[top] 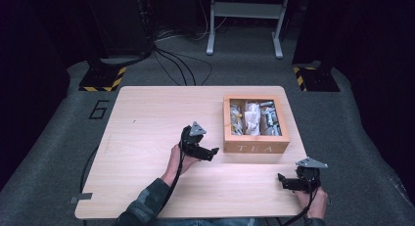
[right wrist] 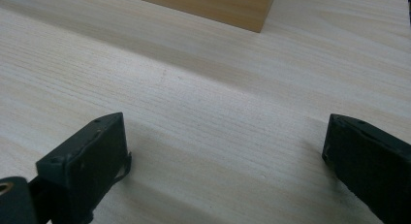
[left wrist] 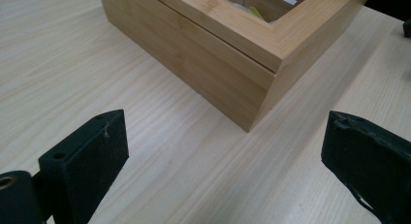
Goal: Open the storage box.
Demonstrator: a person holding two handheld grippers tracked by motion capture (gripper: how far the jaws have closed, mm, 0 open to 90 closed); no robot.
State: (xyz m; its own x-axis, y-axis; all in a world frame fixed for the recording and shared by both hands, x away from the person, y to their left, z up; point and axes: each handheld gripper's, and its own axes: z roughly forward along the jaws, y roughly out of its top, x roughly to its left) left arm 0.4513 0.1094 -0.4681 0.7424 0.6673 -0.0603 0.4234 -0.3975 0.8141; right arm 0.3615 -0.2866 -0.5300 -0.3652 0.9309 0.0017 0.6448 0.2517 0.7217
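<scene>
While the tea box is not yet touched, the scene is set out view by view.

High view: one wooden tea box [top: 255, 146], marked TEA on its front wall, is seen on the right half of one table [top: 147, 133]. Its windowed lid is shut, and three compartments of wrapped tea bags [top: 252, 117] are seen through it; the bags are too small to be counted.
High view, grippers: two are counted. The left hand-held gripper [top: 214, 152] is held just beside the box's front left corner; the right hand-held gripper [top: 282, 180] is held near the table's front right edge, apart from the box.

Left gripper view: the jaws are spread wide and nothing is held. The box's near corner [left wrist: 252, 88] is framed between them, with the seam of the lid visible.

Right gripper view: the jaws are released and empty over bare table [right wrist: 203, 112]; a box corner [right wrist: 242, 8] is seen farther off.

Step in hand: an approach to the box is judged, probably for its lid to be opened.
Next move: the box would need to be steadied and the lid's edge caught.
</scene>
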